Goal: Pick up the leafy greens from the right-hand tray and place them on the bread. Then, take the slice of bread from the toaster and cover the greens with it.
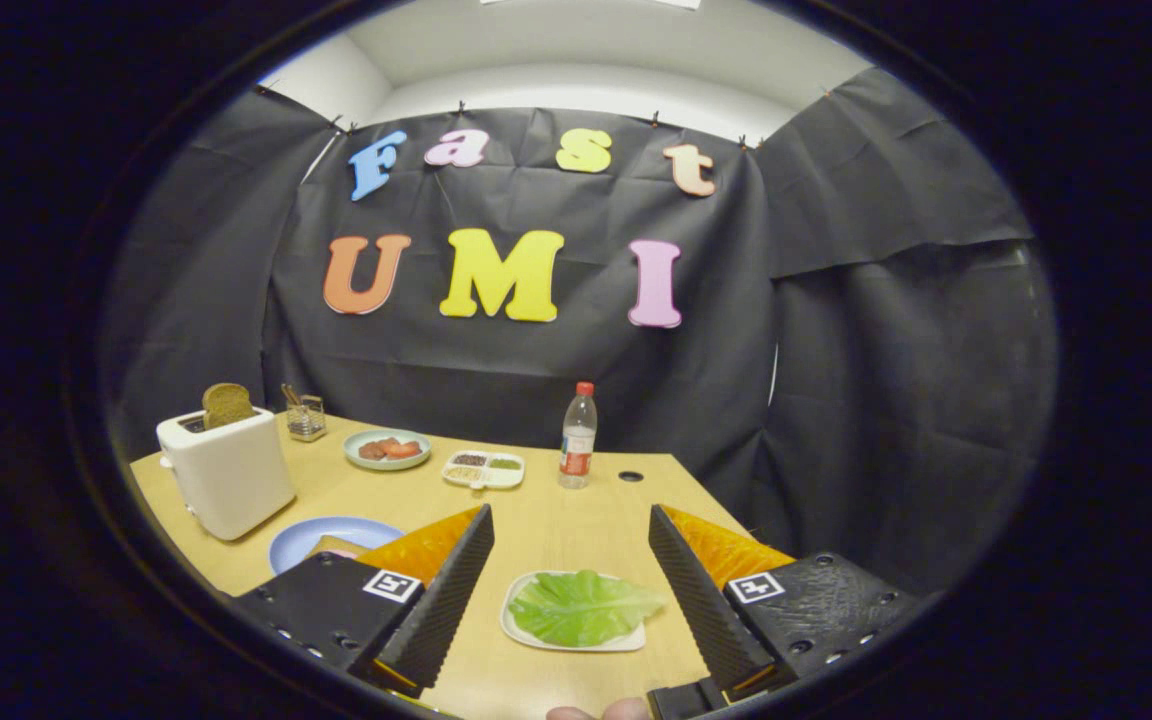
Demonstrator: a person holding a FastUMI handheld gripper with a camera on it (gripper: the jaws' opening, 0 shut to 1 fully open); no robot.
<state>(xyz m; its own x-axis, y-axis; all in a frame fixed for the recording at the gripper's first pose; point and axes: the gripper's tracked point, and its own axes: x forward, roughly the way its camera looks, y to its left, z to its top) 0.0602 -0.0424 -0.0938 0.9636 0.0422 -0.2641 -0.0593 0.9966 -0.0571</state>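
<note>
Fingertip (586, 712) of the person peeks in nearest the camera, just behind the gripper (571, 570). Gripper jaws stand wide apart, holding nothing; ribbed black fingers (441, 600) w/ orange sides splay out to either side. Between them, on the wooden table (546, 510), sits a white tray (518, 625) w/ the greens (581, 607) lying flat on it, one broad leaf, untouched, not in contact w/ either finger. Left of the left finger, partly hidden behind it, a blue plate (326, 535); sth tan shows at its near edge, prob the bread, can't tell for sure. Beyond that stands a white toaster (226, 470) w/ a brown slice (227, 405) poking upright out of the slot. Behind the toaster, a small glass holder (306, 417). Farther back, mid-table, a green-rimmed dish (387, 449) w/ reddish food, then a white divided tray (484, 469) w/ small dark and green bits, then a clear bottle (578, 435) w/ red cap, upright, near a round hole (631, 476) in the tabletop. All are well apart from the gripper.
</note>
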